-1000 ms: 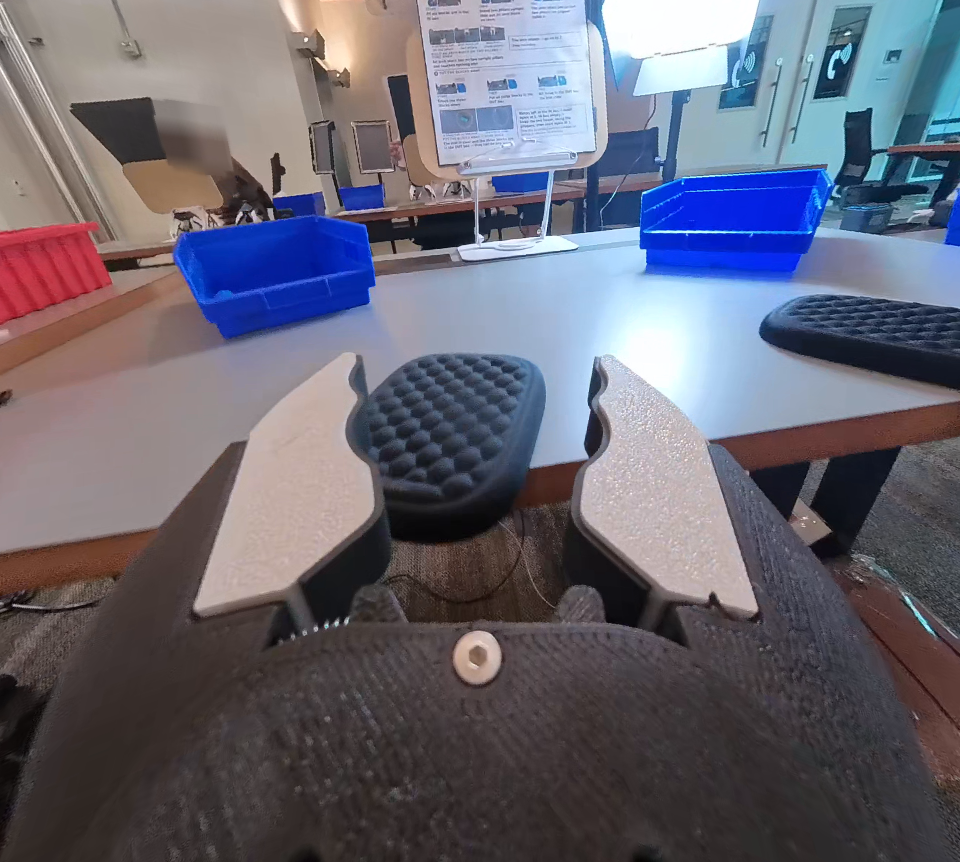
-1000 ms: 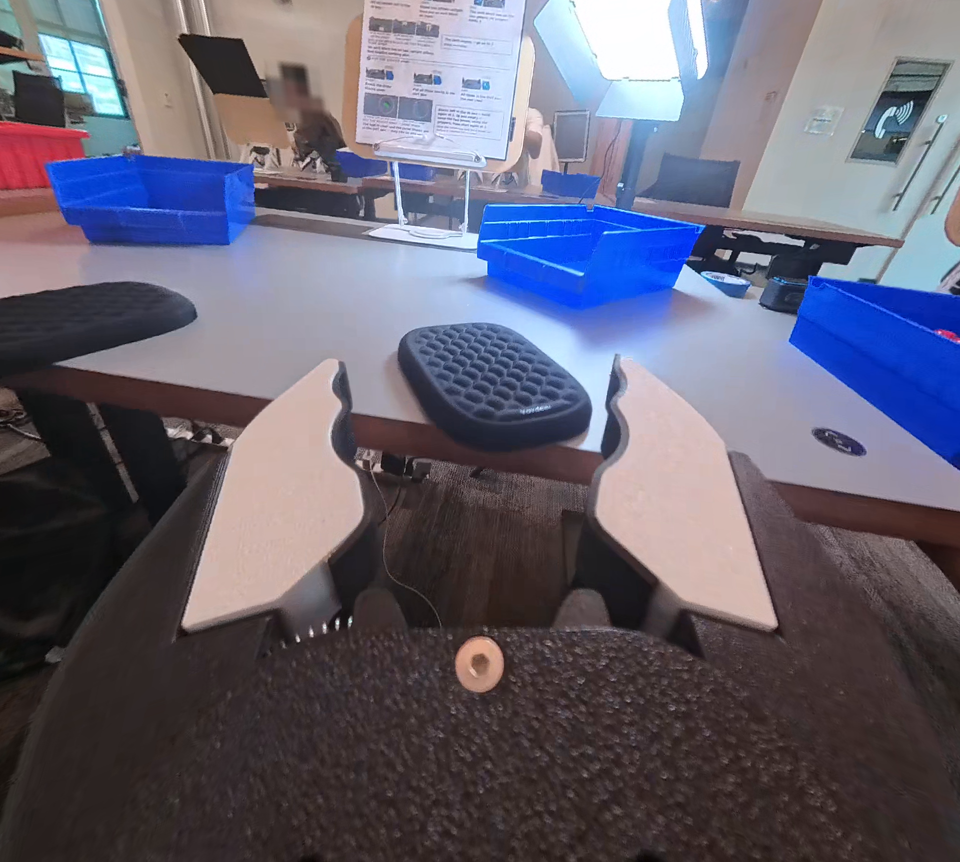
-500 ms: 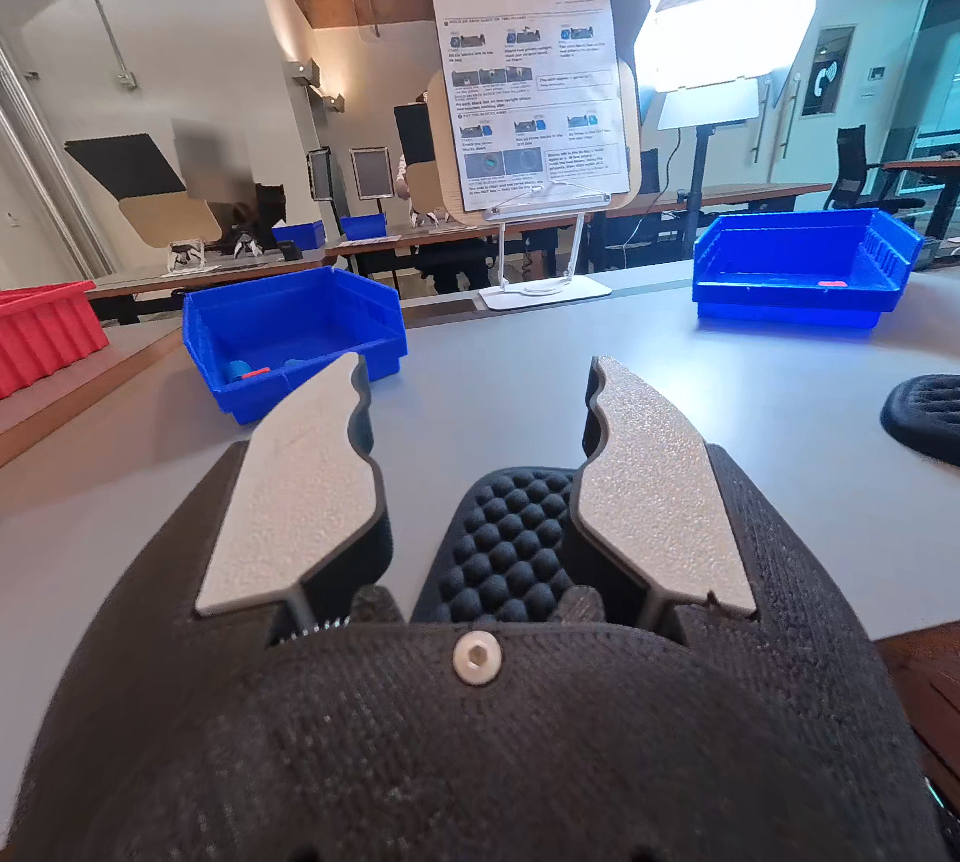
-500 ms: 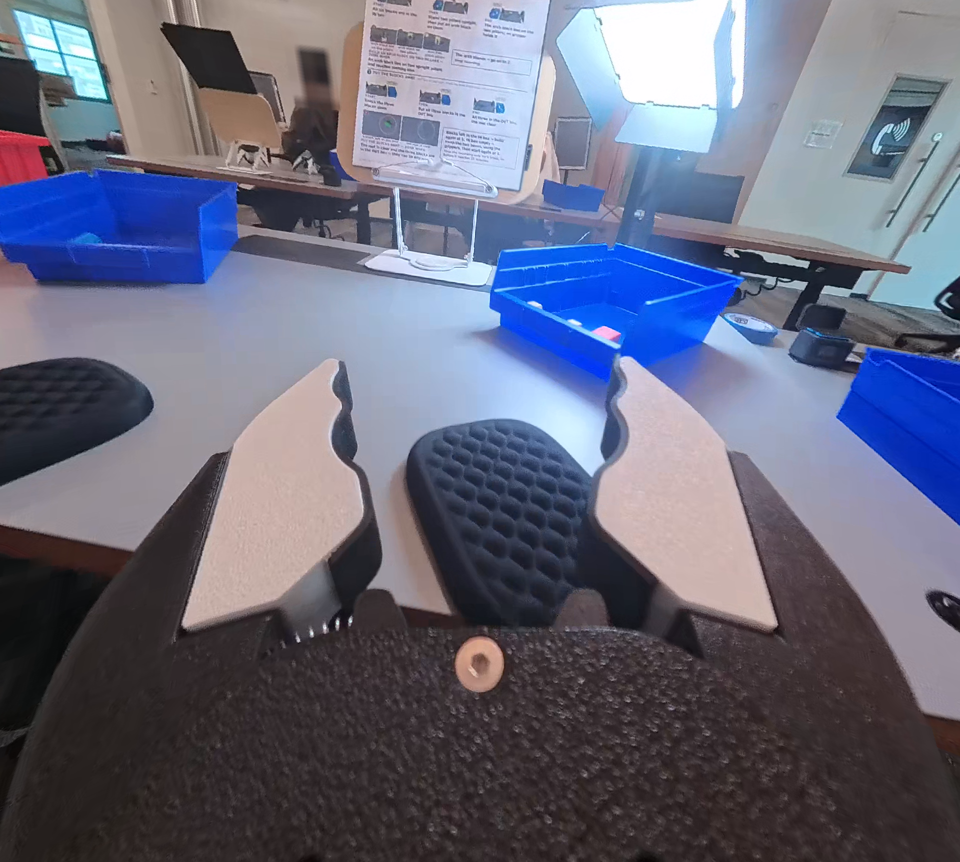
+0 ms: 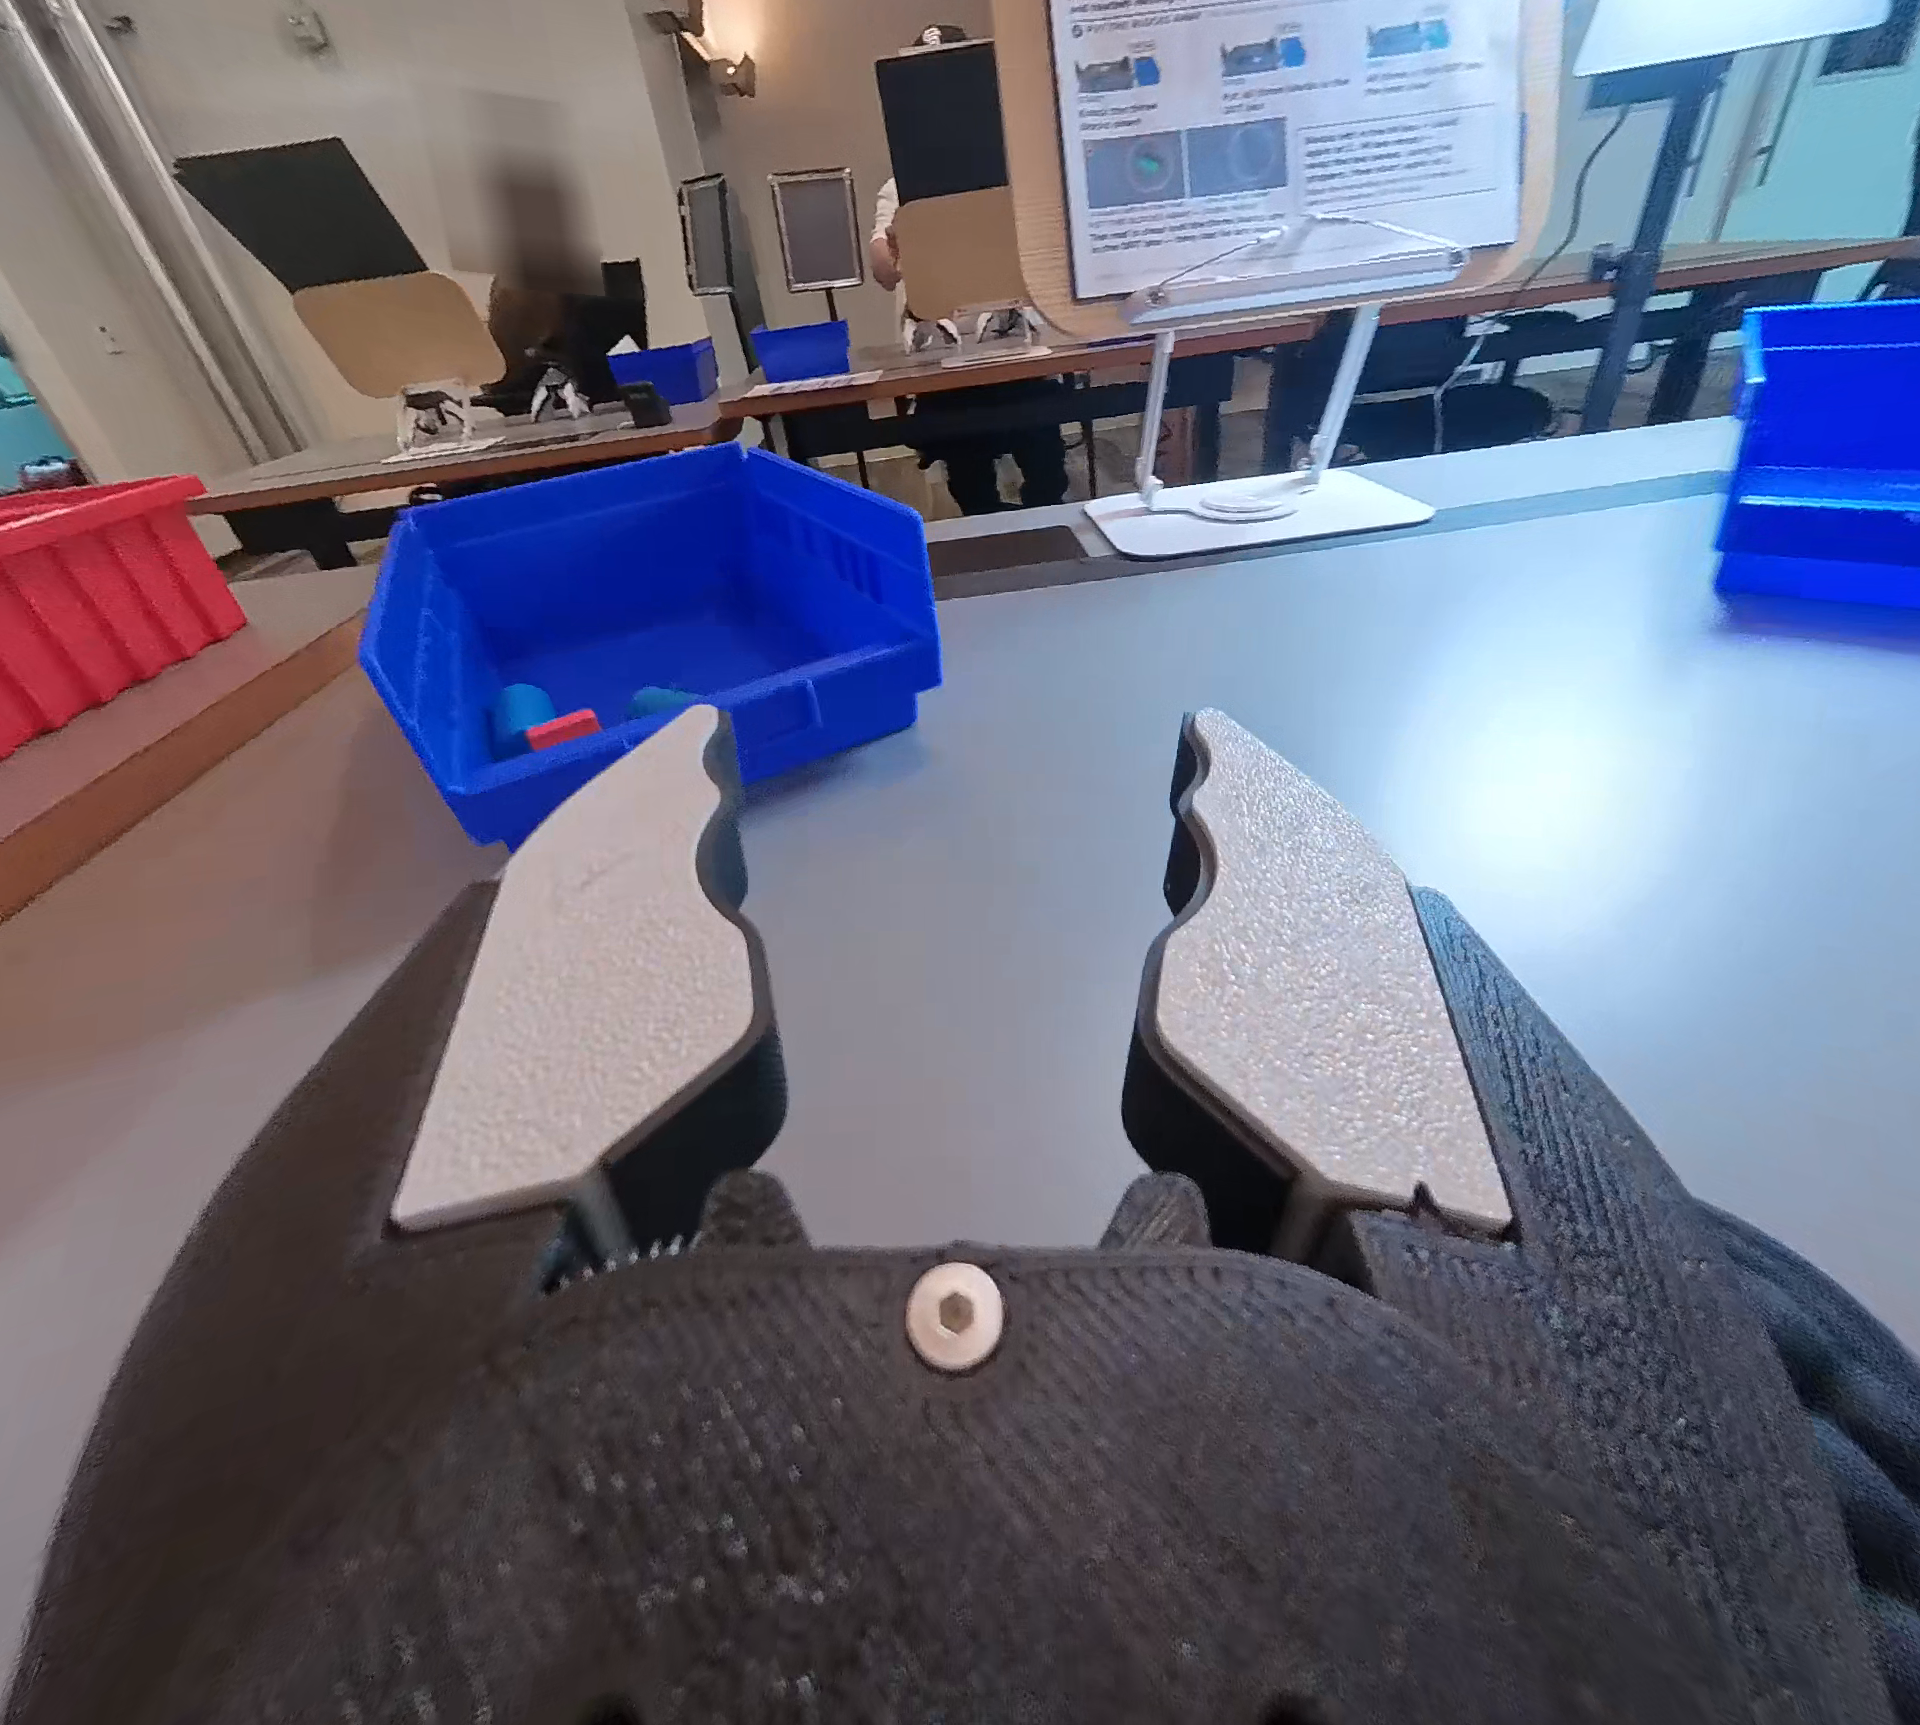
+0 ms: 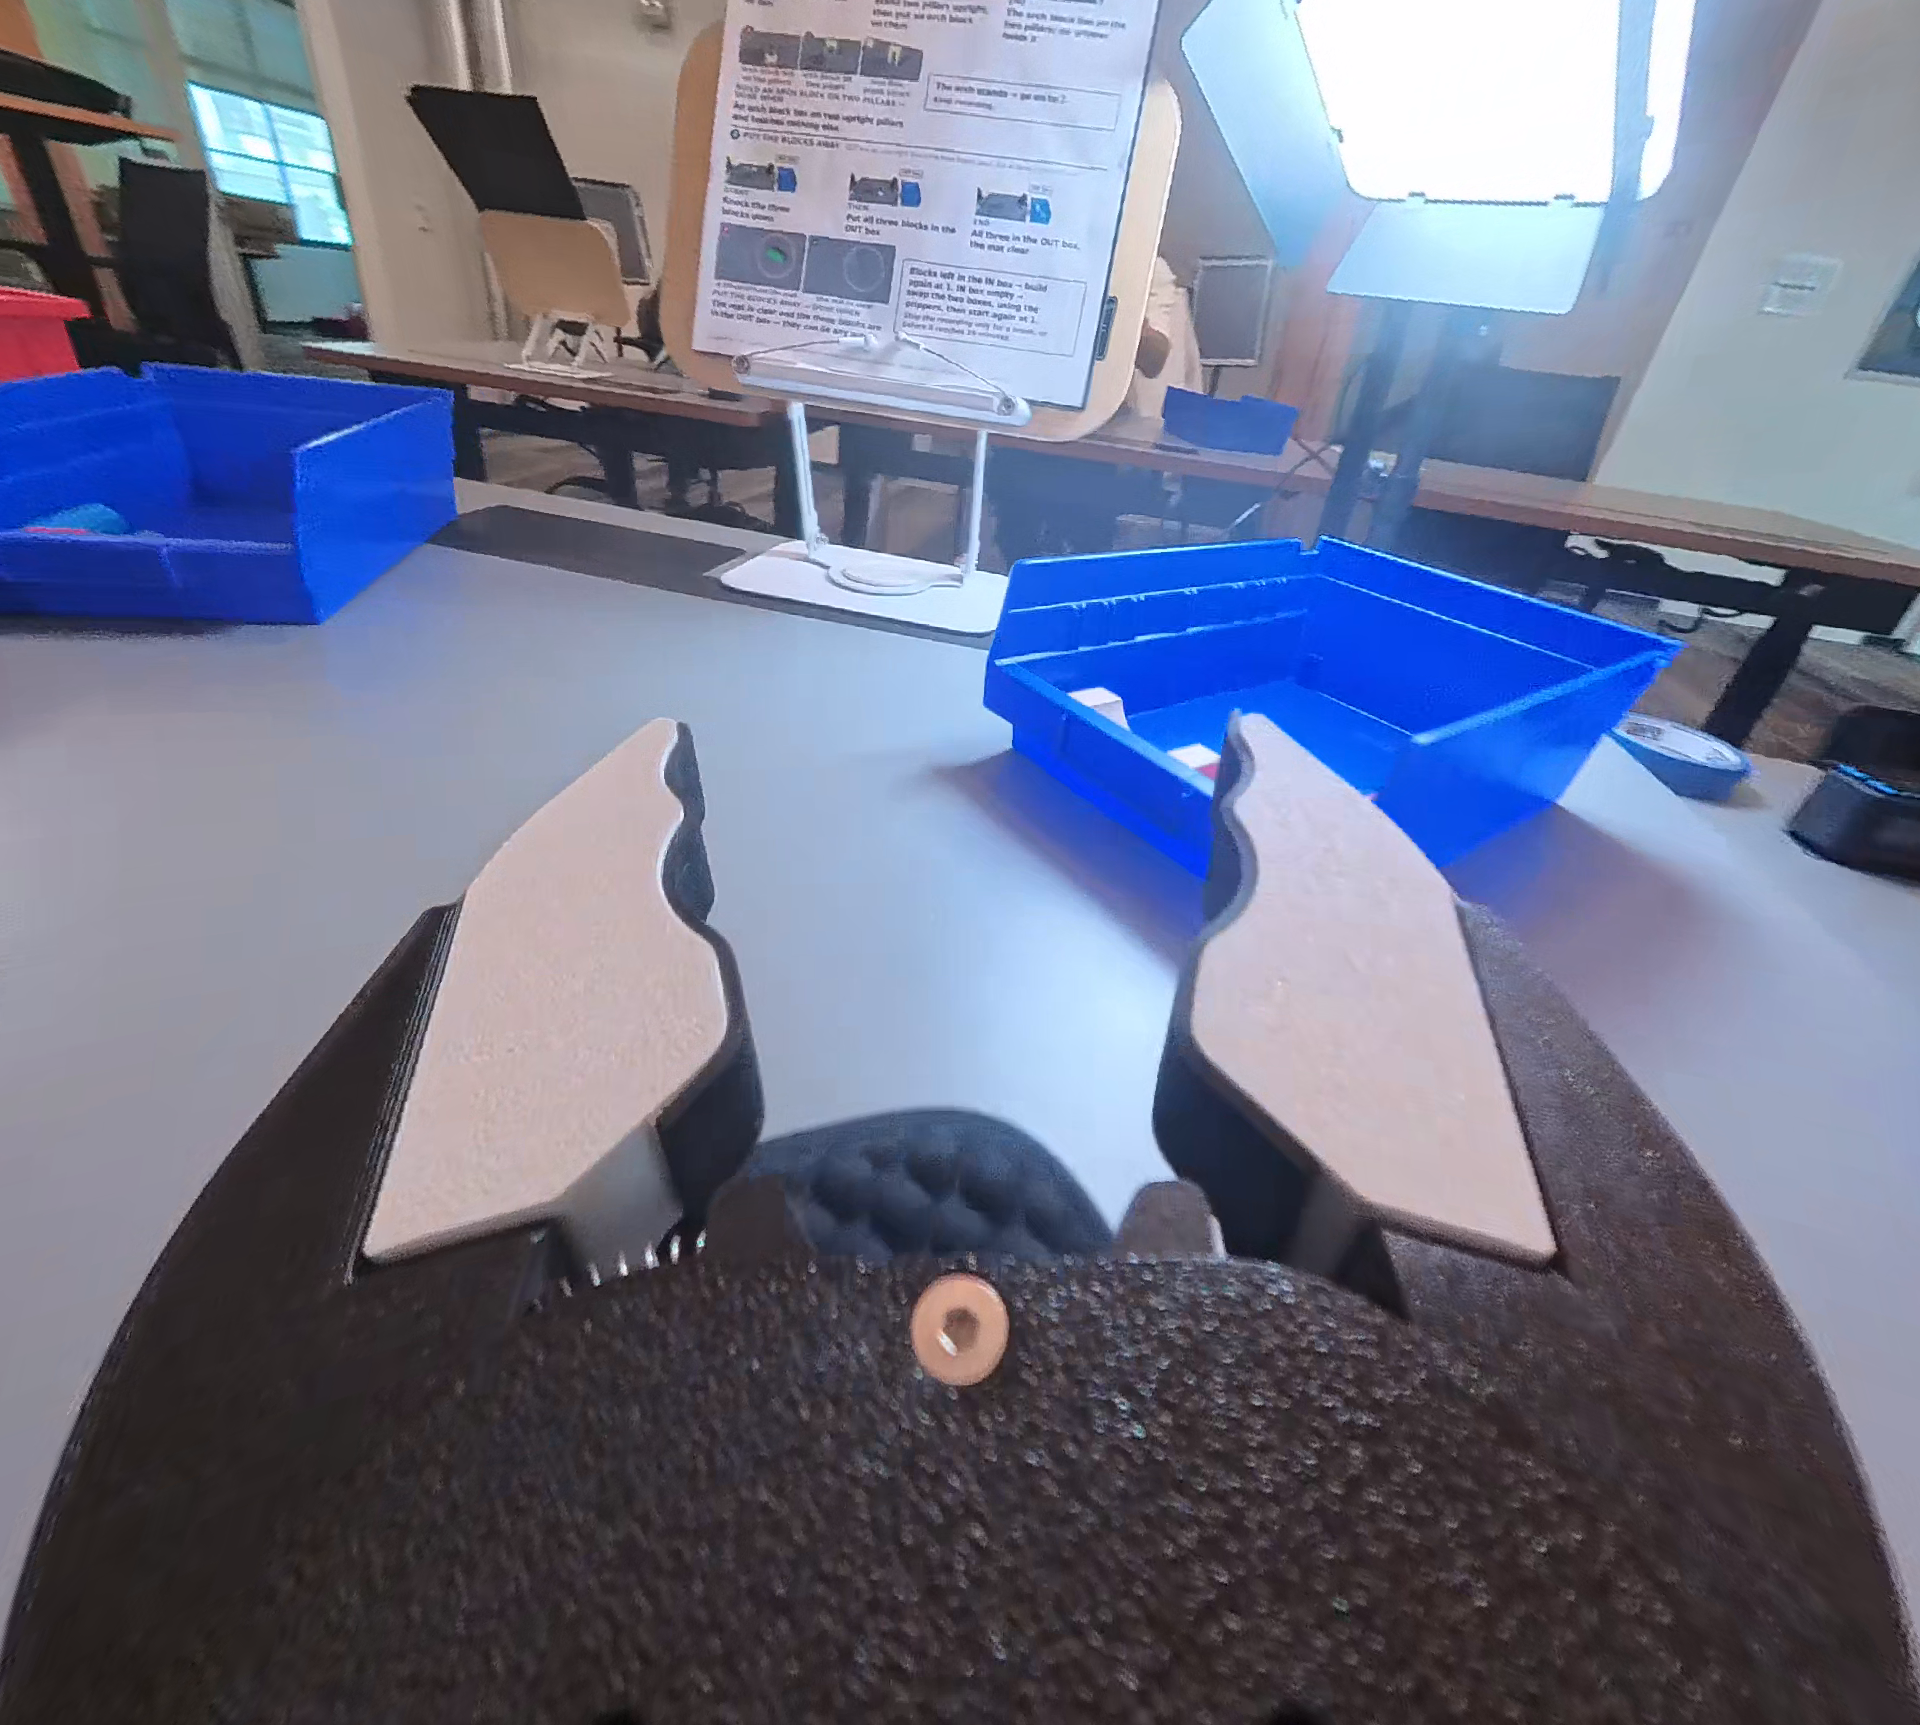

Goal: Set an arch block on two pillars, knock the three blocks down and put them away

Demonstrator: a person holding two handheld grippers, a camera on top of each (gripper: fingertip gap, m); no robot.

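Observation:
My left gripper (image 5: 951, 740) is open and empty above the grey table (image 5: 1351, 740). Ahead and to its left stands a blue bin (image 5: 665, 563) that holds a blue block (image 5: 516, 711), a red block (image 5: 561, 728) and another blue block (image 5: 660, 699). My right gripper (image 6: 951, 745) is open and empty above the same table (image 6: 520, 740). Ahead and to its right stands a second blue bin (image 6: 1455, 688) with pale wooden blocks (image 6: 1099, 701) and a bit of red inside, partly hidden by my right finger. The left bin also shows at the far left of the right wrist view (image 6: 229, 480).
A white stand with an instruction sheet (image 6: 935, 117) stands at the table's far edge between the bins. A black padded rest (image 6: 935, 1176) lies just under my right gripper. A red crate (image 5: 94, 584) sits far left. A bright light panel (image 6: 1475, 13) stands behind. The black padded rest (image 6: 935, 1176) is about 12 centimeters from my right fingertips and 40 centimeters from my left.
Both grippers have risen from below the table's front edge and moved forward over the table toward the bins. The black pads have slid under them. Both stayed open.

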